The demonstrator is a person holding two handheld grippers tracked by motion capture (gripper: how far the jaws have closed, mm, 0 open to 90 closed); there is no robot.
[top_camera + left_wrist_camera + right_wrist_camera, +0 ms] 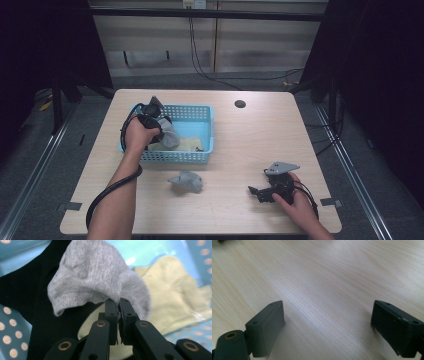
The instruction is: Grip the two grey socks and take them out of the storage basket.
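Observation:
My left gripper (161, 127) hangs over the blue basket (175, 157), shut on a grey sock (169, 136). In the left gripper view the jaws (118, 301) pinch the edge of that grey sock (95, 275), which droops above a pale yellow sock (172, 297) and a black cloth (22, 290) lying in the basket (15, 335). A second grey sock (186, 181) lies crumpled on the table in front of the basket. My right gripper (256, 192) rests low at the front right, open, its jaws (328, 315) wide apart over bare wood with nothing between them.
The light wooden table (250, 140) has a round cable hole (240, 104) near its far edge. The yellow sock (189, 145) sits on the basket floor. Dark floor and black curtains surround the table.

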